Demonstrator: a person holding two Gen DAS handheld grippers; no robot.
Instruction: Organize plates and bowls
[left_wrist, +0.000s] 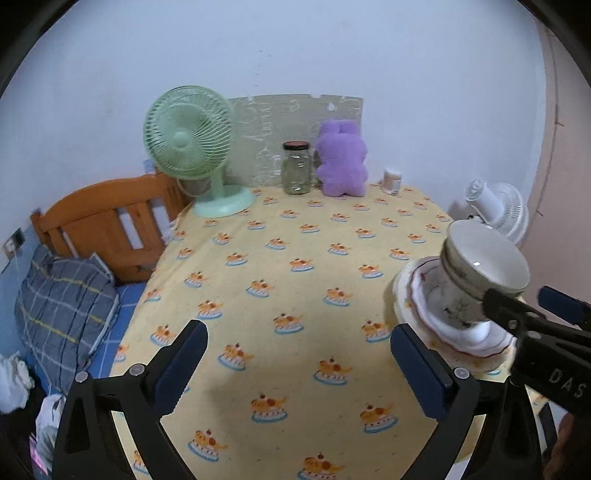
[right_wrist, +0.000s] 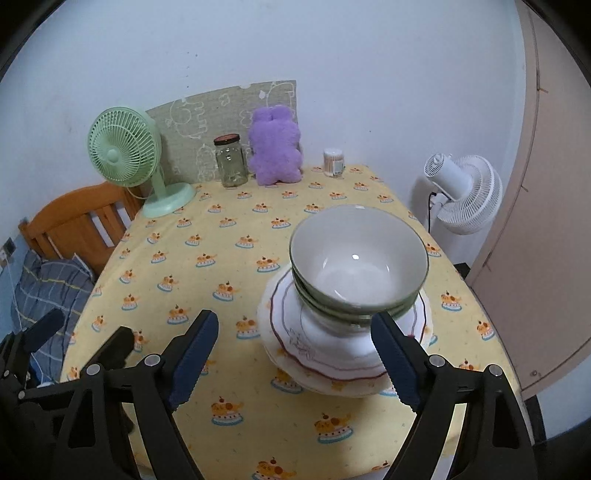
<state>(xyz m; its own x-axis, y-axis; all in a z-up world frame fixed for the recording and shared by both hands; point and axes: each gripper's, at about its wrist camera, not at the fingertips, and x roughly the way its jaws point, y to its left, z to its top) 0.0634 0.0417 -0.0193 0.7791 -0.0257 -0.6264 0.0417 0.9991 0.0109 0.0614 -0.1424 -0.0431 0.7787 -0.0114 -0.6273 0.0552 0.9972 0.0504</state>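
Yellow cake-print tablecloth (right_wrist: 236, 258) against white wall carries stacked bowls (right_wrist: 358, 258); both claws spread, empty.

A stack of bowls (right_wrist: 358, 266) was seen nested together, green-grey outside and pale inside, the topmost one empty with its mouth facing up. The stack was set on a white footed base (right_wrist: 332, 332) that rested in the middle of the plates (right_wrist: 295, 354). These plates, white with a dark red scalloped rim line, were piled one upon another near the right edge of the yellow tablecloth (right_wrist: 229, 258), which was printed with small cakes.
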